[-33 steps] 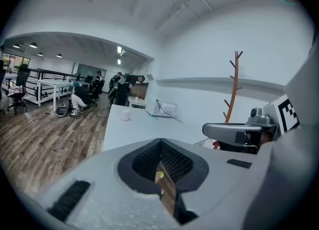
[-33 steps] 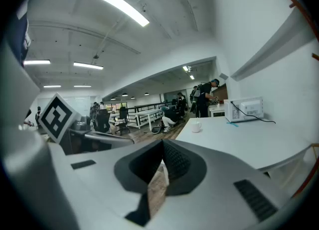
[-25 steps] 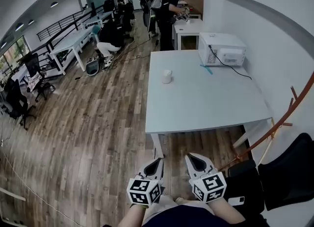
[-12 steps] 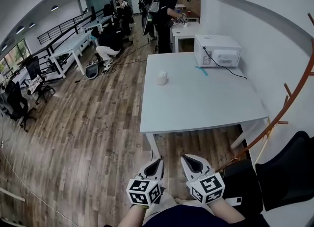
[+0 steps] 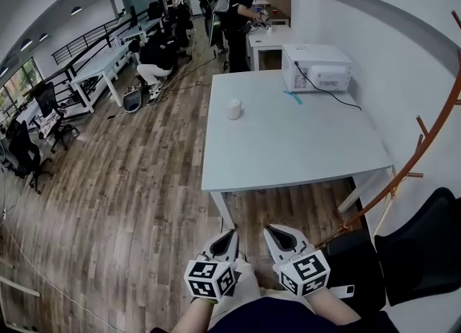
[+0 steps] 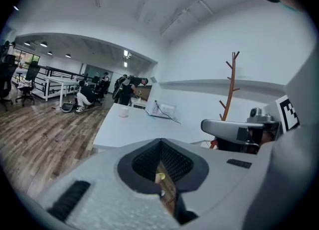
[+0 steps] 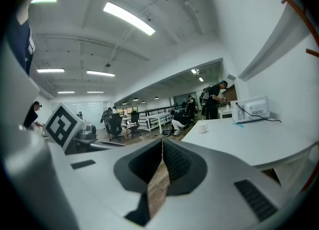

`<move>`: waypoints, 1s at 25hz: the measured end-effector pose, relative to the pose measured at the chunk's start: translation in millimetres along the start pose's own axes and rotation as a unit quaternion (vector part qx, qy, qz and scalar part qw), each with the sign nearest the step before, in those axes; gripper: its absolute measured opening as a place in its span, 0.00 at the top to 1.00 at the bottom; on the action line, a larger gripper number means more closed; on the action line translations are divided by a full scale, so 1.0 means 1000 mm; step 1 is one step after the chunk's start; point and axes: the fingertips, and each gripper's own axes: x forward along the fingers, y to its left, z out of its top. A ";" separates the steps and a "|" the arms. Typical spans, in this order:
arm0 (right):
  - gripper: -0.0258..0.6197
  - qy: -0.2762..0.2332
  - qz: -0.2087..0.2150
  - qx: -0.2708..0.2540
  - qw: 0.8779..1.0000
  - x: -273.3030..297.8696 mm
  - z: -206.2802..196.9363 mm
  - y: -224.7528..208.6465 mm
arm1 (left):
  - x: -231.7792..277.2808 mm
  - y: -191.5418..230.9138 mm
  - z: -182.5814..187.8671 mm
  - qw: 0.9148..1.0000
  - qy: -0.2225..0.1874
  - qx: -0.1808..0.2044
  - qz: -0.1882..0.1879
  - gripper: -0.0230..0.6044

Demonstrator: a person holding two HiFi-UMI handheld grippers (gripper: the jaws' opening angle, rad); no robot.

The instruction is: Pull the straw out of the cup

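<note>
So nothing is in hand here. The left gripper (image 5: 229, 236) and right gripper (image 5: 272, 231) hang low, tucked in by the person's body. Both have their jaws pressed together at the tips with nothing between them. My guess is that's just a carrying pose for the walk-up, since neither one is anywhere near the work.

The cup (image 5: 233, 109) is small and white. It sits upright near the far left edge of the desk (image 5: 288, 144), well apart from both grippers. It's too tiny from here to make out a straw in it. The desk's near edge is between the person and the cup, so I'd say the next bit needs a step around or a long reach.

The desk is a plain pale top, mostly bare. A white microwave (image 5: 320, 67) sits at the far right corner with its cord trailing across the top. There's a little teal strip (image 5: 293, 98) just in front of it, and I can't tell what that is.

The room is an open office with a wood plank floor (image 5: 122, 202) and white walls. More white desks run down the left side. A few people (image 5: 241, 7) are busy at the back. A wooden coat rack (image 5: 425, 144) and a black chair (image 5: 425, 245) are off to the right.
</note>
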 end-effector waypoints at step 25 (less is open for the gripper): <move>0.91 0.004 -0.022 0.003 1.000 0.094 0.014 -0.058 | 0.092 0.057 0.036 1.000 0.012 0.015 -0.016 0.93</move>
